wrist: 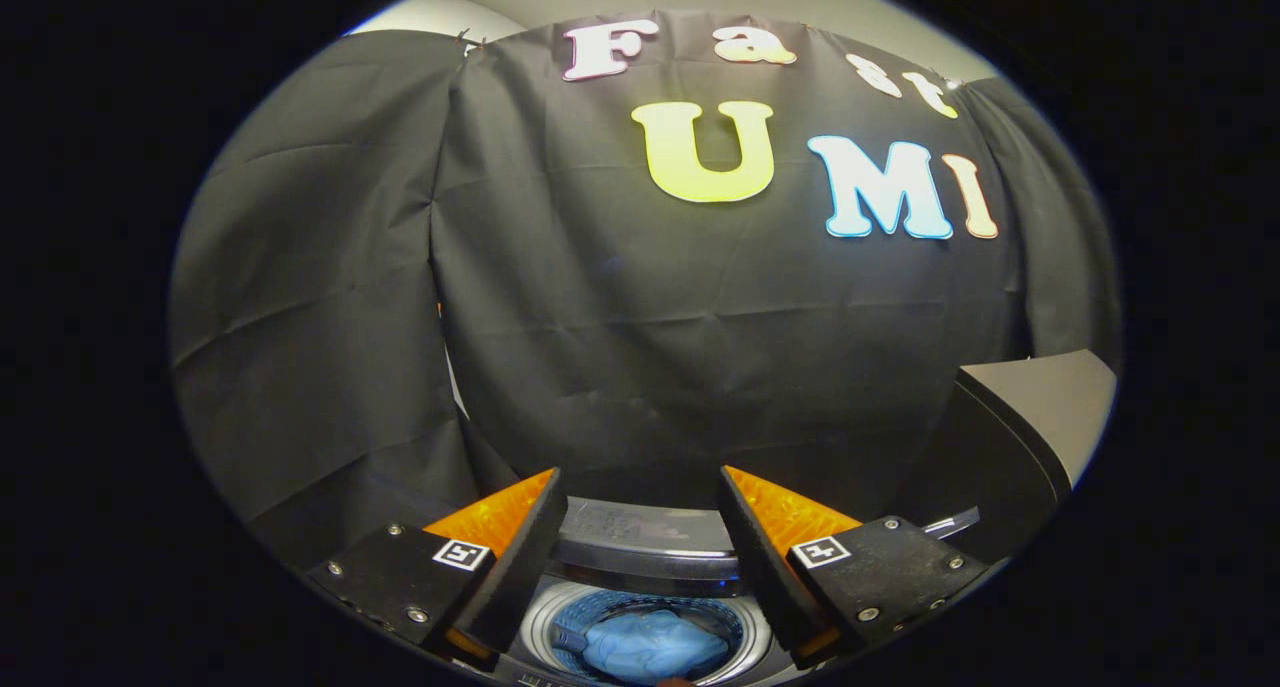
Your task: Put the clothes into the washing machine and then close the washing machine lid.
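gripper view: only one camera here, looks forward along the fingers toward the booth wall (640,347)
gripper (640,497): fingers spread wide apart, nothing between them, hanging above the machine
washing machine (650,542): top-loader, low in view, seen through the gap between the fingers and below them; grey back panel just beyond the fingertips
drum (645,642): round opening with a light rim, directly under the gripper
clothes (655,647): blue bundle, crumpled, soft folds, lying inside the drum, not touching the fingers
lid (1040,427): dark panel standing raised on the right, beyond the right finger, upper face pale grey, tilted up and away from the opening
key relation: lid lies right of and higher than the gripper; its long edge runs up and away to the right; drum opening sits between the fingers, lower
task stage (judged): clothes look loaded; lid not yet shut
next move (judged): go right to the raised lid, push its free edge down over the drum
risk (judged): wide fingers may slip off the smooth panel edge
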Demonstrator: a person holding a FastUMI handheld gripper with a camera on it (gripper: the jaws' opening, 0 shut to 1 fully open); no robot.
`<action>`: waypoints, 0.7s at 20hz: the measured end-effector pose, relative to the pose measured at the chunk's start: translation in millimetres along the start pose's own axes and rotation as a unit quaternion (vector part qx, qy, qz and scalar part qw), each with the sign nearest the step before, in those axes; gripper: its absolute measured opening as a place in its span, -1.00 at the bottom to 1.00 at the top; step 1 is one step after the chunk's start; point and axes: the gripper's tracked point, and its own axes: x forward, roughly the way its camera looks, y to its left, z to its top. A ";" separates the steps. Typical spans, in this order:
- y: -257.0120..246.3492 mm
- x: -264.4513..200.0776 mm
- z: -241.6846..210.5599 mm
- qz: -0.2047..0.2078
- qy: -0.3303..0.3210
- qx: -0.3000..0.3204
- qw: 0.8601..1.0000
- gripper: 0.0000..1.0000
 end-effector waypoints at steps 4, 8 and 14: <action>4.0 -12.4 -12.2 0.010 0.004 0.001 1.000 0.87; 1.7 -24.3 -30.8 0.008 0.018 -0.002 1.000 0.86; 1.6 -39.9 -55.3 0.014 0.031 0.003 0.999 0.85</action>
